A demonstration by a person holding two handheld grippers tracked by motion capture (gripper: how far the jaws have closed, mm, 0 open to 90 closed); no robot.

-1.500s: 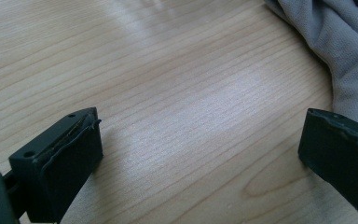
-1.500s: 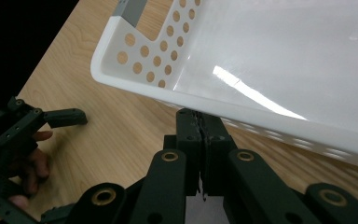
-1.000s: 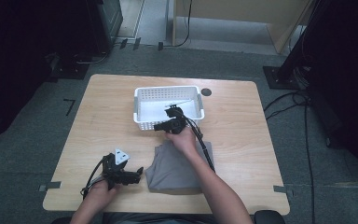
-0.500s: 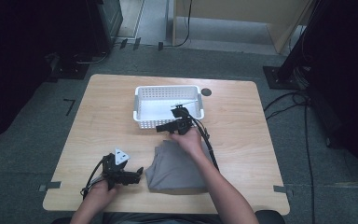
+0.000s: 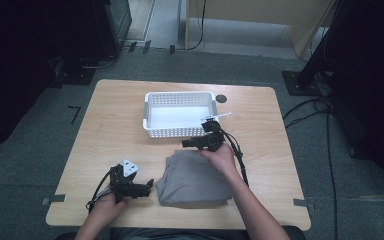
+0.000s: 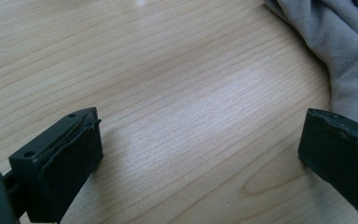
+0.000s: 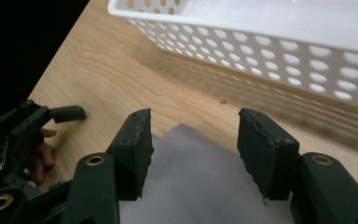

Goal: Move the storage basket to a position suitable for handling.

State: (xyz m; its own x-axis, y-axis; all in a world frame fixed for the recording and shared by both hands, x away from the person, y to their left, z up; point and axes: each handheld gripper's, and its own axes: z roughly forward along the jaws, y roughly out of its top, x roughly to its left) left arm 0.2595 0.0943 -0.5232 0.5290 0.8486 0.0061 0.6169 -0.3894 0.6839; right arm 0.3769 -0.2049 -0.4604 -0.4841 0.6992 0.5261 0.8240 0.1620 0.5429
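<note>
A folded grey cloth (image 5: 192, 177) lies flat on the wooden table (image 5: 115, 115), in front of a white perforated basket (image 5: 175, 132). My right gripper (image 5: 187, 143) hovers over the cloth's far edge, pointing left. Its jaws have just been opening and stand open, with nothing between them. In the right gripper view, the right gripper (image 7: 193, 140) has the cloth (image 7: 200, 186) below it and the basket (image 7: 284, 51) beyond. My left gripper (image 5: 150, 185) rests low beside the cloth's left edge. In its own view the left gripper (image 6: 200, 149) is open wide over bare wood, with the cloth (image 6: 345, 46) at the upper right.
The basket's inside looks empty. A small dark round spot (image 5: 221, 98) marks the table behind the basket. Cables trail from both grippers toward the near edge. Dark floor and equipment stands surround the table.
The right gripper has drawn back from the basket toward the near right and its jaws have opened. The left gripper has stayed put.
</note>
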